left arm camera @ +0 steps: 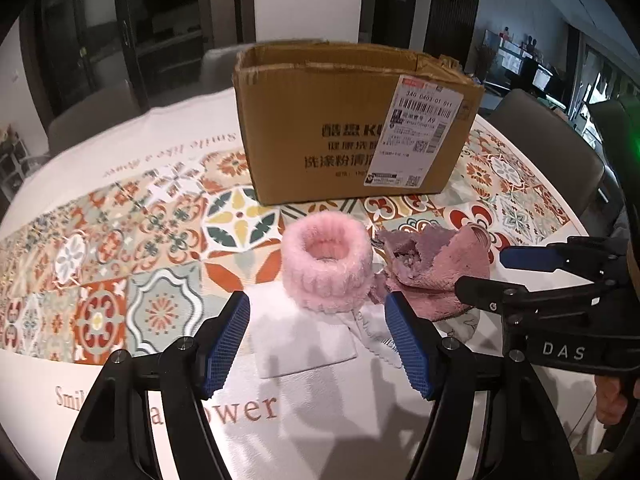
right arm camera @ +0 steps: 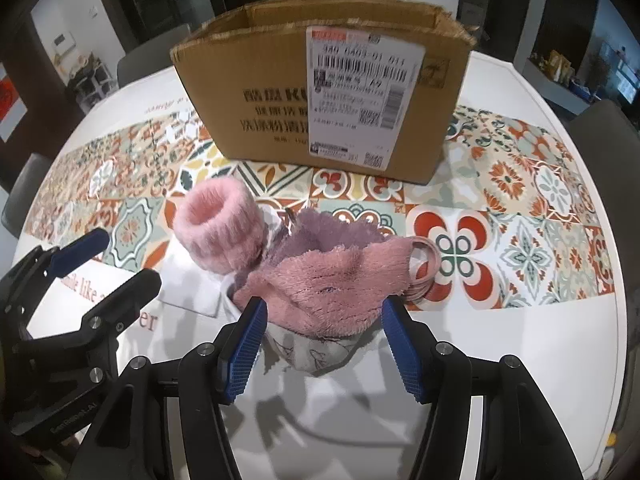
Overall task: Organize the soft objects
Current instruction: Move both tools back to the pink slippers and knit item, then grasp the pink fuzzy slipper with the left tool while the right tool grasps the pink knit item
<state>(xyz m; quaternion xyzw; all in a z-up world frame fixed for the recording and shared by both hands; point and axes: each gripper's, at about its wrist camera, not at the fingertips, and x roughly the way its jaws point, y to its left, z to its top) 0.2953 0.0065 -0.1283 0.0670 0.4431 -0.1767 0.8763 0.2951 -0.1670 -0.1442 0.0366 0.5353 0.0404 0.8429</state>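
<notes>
Tablecloth (left arm camera: 248, 408) reads "Smile" (box (left arm camera: 320, 128) labelled)

Left gripper (left arm camera: 318, 344) at lower centre of its view, jaws apart, nothing between — right gripper (right arm camera: 322, 344) likewise, angled downward, empty.

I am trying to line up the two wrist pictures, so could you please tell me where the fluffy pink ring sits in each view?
Left wrist view: the fluffy pink ring stands at centre, just beyond the open left gripper, left of the pink towel.
Right wrist view: the ring lies left of centre, up and left of the open right gripper.
Shared landmark: the cardboard box stands behind it in both.
</notes>
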